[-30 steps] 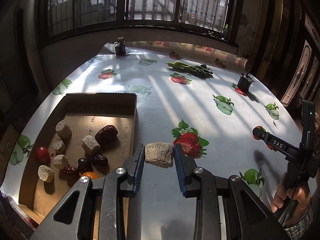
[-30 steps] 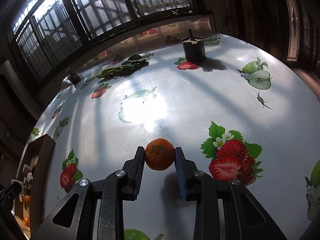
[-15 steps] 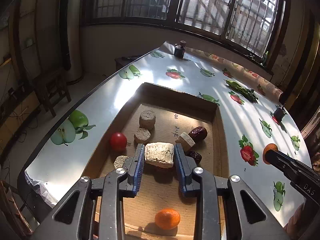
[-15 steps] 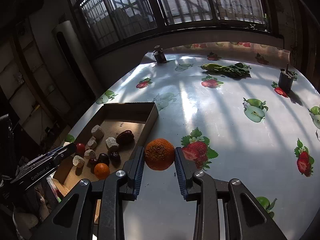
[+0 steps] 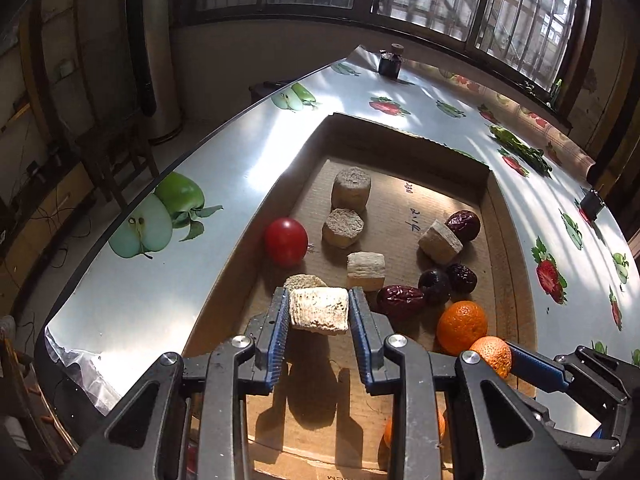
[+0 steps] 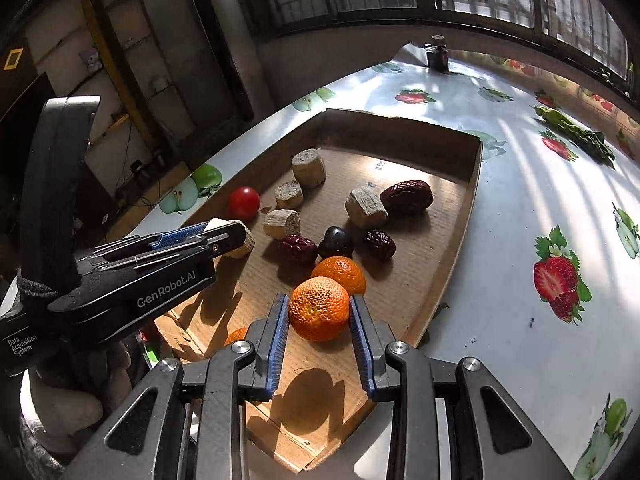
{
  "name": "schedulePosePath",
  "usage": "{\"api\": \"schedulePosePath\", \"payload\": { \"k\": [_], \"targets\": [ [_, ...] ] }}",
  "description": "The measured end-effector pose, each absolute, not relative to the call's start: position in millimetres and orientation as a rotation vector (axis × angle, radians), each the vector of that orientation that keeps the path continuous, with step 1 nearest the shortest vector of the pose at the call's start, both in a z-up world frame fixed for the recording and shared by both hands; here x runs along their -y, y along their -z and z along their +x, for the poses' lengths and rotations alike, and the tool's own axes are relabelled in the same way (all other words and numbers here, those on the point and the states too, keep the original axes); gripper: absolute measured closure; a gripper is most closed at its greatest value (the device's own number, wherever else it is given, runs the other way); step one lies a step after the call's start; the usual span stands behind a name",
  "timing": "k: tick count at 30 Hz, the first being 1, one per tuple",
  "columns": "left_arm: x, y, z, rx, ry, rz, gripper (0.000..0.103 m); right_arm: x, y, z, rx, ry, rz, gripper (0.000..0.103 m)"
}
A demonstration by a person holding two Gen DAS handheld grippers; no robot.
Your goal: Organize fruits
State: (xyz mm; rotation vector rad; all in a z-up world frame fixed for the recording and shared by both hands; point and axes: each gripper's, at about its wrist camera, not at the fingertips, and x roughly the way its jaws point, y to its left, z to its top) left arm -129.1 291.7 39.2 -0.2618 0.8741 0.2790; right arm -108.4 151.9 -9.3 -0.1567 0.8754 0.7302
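My left gripper (image 5: 319,314) is shut on a pale beige chunk (image 5: 319,310) and holds it above the near part of the cardboard box (image 5: 404,136). My right gripper (image 6: 319,318) is shut on an orange (image 6: 319,308), held over the box (image 6: 472,200) near its right wall. In the box lie several beige chunks (image 5: 351,189), a red tomato (image 5: 286,241), dark red dates (image 5: 463,225) and another orange (image 5: 461,326). The right gripper with its orange (image 5: 491,355) shows at lower right in the left wrist view. The left gripper (image 6: 224,236) shows at left in the right wrist view.
The table (image 5: 192,264) has a shiny fruit-print cover; its left edge (image 5: 132,200) runs close beside the box. Green vegetables (image 5: 520,152) lie at the far right. A small dark jar (image 5: 390,62) stands at the far edge, another (image 5: 592,202) at the right.
Both grippers have moved over the box with their loads. The left gripper has come lower toward the box's near end; the right gripper has swung from the open table to above the box.
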Motion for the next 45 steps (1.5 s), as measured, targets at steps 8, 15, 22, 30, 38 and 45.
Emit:
{"api": "schedulePosePath", "payload": {
  "k": [8, 15, 22, 30, 38, 45],
  "targets": [
    [-296, -43, -131, -0.861, -0.275, -0.288, 0.069, -161, 18, -114, -0.876, -0.733, -0.19, 0.069],
    [-292, -64, -141, -0.783, -0.293, -0.284, 0.048, -152, 6, -120, -0.822, -0.726, -0.166, 0.062],
    [-269, -98, -162, -0.613, -0.388, -0.164, 0.022, -112, -9, -121, -0.773, -0.64, -0.039, 0.062],
    [-238, -129, -178, -0.413, -0.408, -0.108, 0.003, -58, -9, -119, -0.771, -0.514, 0.118, 0.06],
    [-200, -126, -167, -0.417, -0.341, -0.092, 0.003, -9, -9, -123, -0.748, -0.38, 0.174, 0.058],
    [-183, -120, -163, -0.451, -0.357, -0.031, 0.003, 6, -4, -126, -0.75, -0.34, 0.206, 0.057]
  ]
}}
